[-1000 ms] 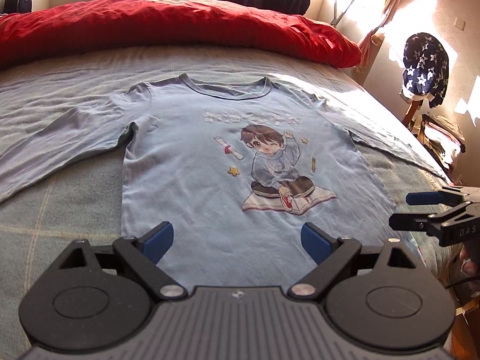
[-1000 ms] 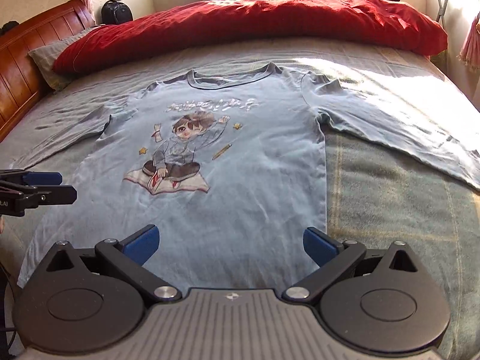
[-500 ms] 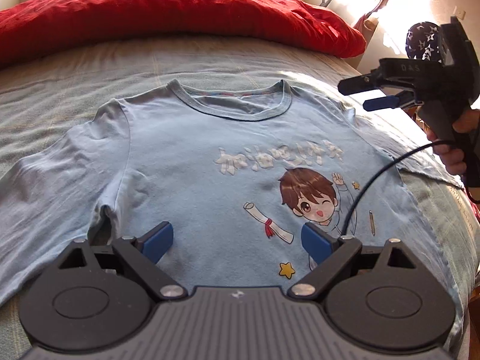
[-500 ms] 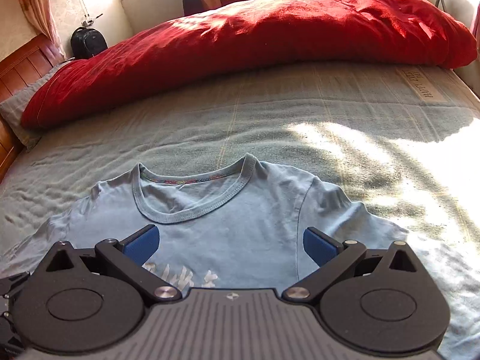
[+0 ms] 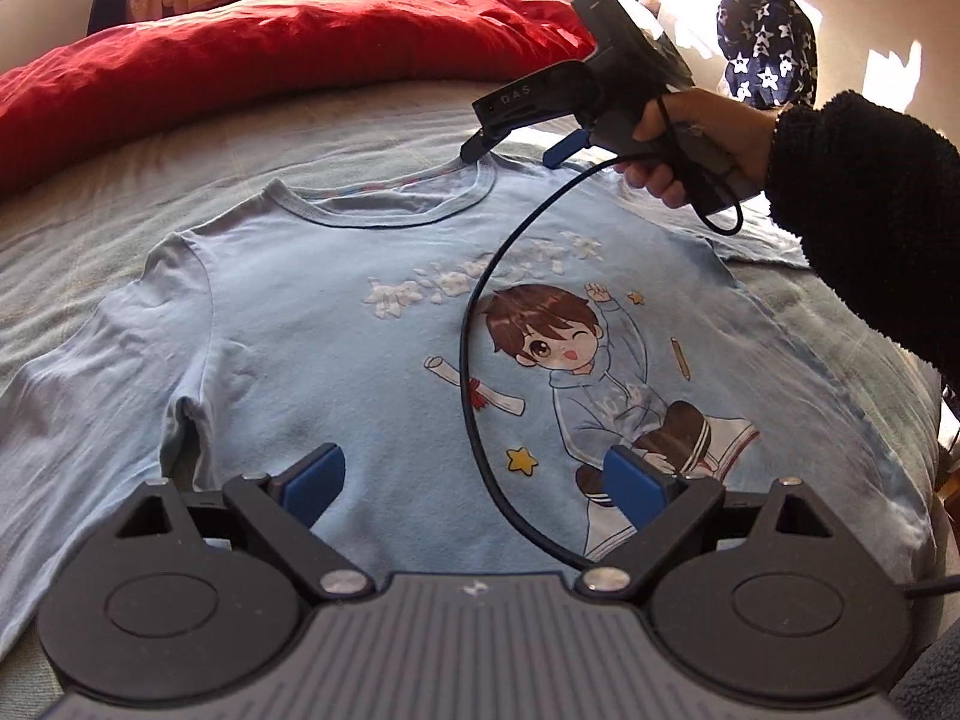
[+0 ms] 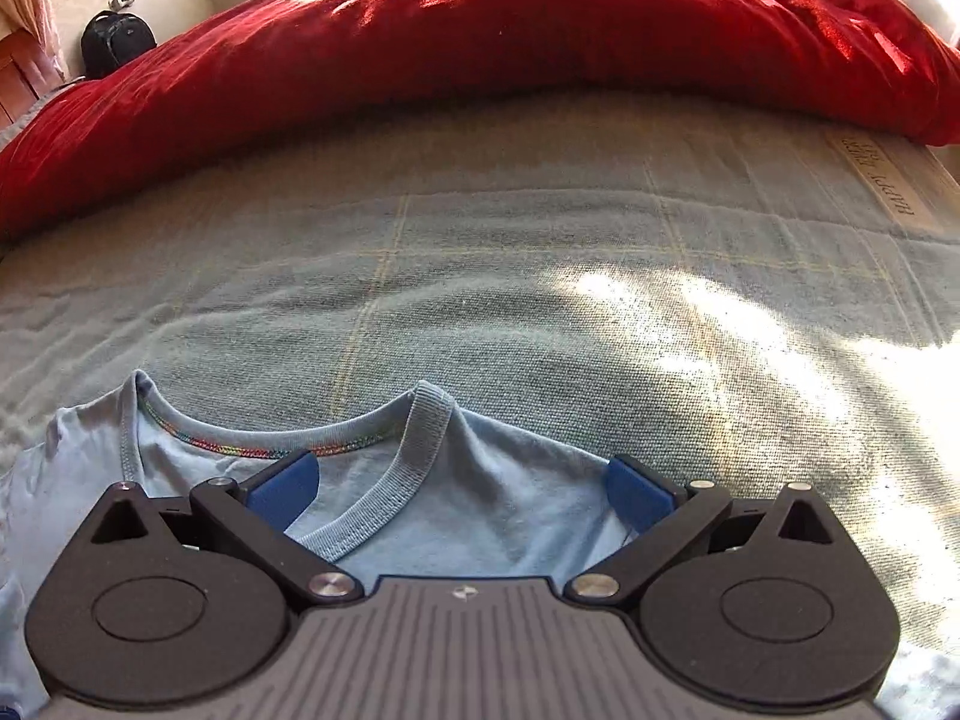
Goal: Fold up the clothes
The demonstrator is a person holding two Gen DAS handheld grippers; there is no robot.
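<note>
A: So, the left wrist view first. Where is the shirt?

B: The light blue shirt (image 5: 336, 324) lies flat, front up, on the grey bedspread (image 5: 360, 138), spread ahead of and under the left claw (image 5: 480, 477). That claw's 2 blue pads are wide apart and hold nothing. A black cable (image 5: 474, 384) runs between them across the cartoon print.

A: And the other claw?

B: Farther ahead and to the right, a hand (image 5: 690, 144) in a dark fleecy sleeve (image 5: 870, 228) holds the right claw (image 5: 516, 150), tips down at the collar (image 5: 384, 210). A red quilt (image 5: 270, 54) lies beyond.

A: Now the right wrist view?

B: The right claw (image 6: 462, 489) is spread open, with the right end of the collar (image 6: 420, 462) between its 2 pads. I cannot tell whether the pads touch the cloth. Bedspread (image 6: 540, 276) fills the space ahead, then the red quilt (image 6: 480, 42).
</note>
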